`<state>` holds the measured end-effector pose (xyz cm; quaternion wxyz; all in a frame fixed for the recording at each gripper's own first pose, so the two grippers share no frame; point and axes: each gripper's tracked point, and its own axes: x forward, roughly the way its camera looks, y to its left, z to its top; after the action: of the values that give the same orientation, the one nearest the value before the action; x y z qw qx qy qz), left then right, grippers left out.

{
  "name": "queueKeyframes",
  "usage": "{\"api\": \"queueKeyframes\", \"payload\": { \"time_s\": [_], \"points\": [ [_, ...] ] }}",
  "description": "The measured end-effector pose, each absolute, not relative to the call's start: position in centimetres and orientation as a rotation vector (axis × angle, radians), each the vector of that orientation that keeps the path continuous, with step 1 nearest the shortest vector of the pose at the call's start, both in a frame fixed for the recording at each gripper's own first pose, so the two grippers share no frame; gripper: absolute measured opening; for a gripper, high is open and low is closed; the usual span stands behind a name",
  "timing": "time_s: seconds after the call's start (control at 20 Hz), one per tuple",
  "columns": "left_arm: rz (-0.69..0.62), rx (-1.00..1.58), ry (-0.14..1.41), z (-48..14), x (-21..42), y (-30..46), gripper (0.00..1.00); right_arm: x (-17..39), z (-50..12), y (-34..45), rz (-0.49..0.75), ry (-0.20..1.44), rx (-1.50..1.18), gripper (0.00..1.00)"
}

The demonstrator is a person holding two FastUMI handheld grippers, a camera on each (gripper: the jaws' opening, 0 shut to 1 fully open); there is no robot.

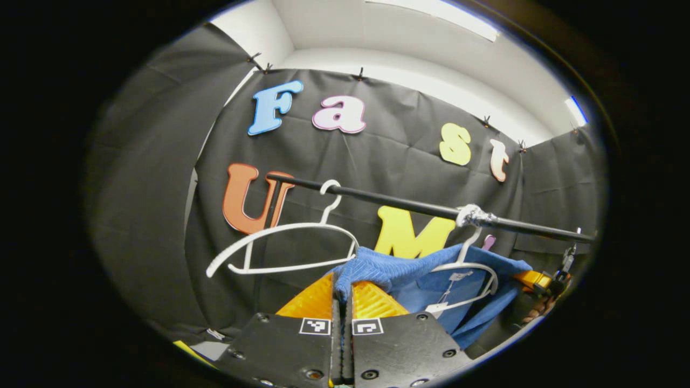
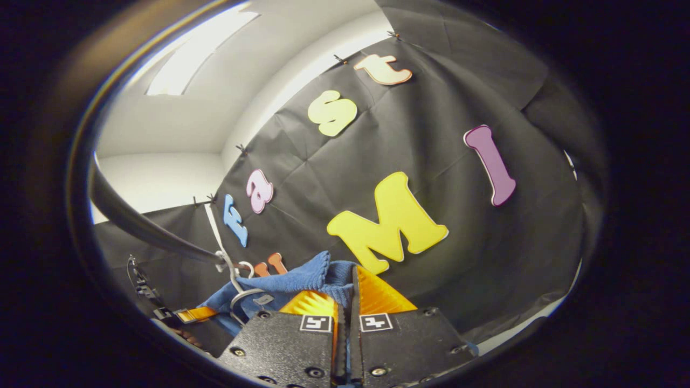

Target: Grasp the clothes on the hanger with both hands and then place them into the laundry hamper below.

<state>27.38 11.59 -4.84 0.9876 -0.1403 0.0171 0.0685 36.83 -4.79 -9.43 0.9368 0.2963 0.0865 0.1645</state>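
Left claw (image 1: 342, 299) pinches blue shirt (image 1: 420, 269) w/ both fingers, shirt bunched at its tip. Right claw (image 2: 345, 296) pinches shirt too.

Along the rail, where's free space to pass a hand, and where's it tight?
Free: the rail between the empty hanger and the taped hook. Also below the empty hanger, against the cloth wall. Crowded: around the blue garment on its hanger, where the left tongs and right tongs pinch it.
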Motion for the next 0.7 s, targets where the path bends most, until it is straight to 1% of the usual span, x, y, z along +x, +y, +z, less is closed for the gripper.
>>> {"api": "queueKeyframes", "payload": {
  "time_s": [0.15, 0.3, 0.35, 0.4, 0.45, 0.6, 0.65, 0.7],
  "points": [
    [0.139, -0.237, 0.063, -5.6, 27.6, 12.0, 0.06, 37.9, -10.2, -4.5, 0.360, 0.213, 0.573, 0.06],
    [0.120, -0.176, 0.080, -5.0, 27.7, 12.1, 0.06, 38.8, -10.7, -4.8, 0.380, 0.244, 0.466, 0.06],
    [0.109, -0.157, 0.085, -4.7, 27.8, 12.2, 0.01, 39.2, -10.5, -5.0, 0.386, 0.241, 0.436, 0.06],
    [0.097, -0.134, 0.093, -4.4, 27.9, 12.3, 0.06, 39.5, -10.5, -5.0, 0.394, 0.245, 0.405, 0.06],
    [0.084, -0.120, 0.103, -4.3, 28.0, 12.4, 0.01, 40.0, -10.6, -5.2, 0.399, 0.248, 0.378, 0.06],
    [0.057, -0.096, 0.140, -4.0, 28.5, 13.1, 0.01, 40.9, -10.7, -5.1, 0.429, 0.265, 0.282, 0.06],
    [0.046, -0.090, 0.147, -3.8, 28.6, 13.2, 0.06, 41.5, -10.7, -5.2, 0.433, 0.264, 0.263, 0.06],
    [0.039, -0.086, 0.152, -3.6, 28.7, 13.5, 0.01, 41.8, -10.9, -5.0, 0.439, 0.269, 0.254, 0.06]
  ]
}}
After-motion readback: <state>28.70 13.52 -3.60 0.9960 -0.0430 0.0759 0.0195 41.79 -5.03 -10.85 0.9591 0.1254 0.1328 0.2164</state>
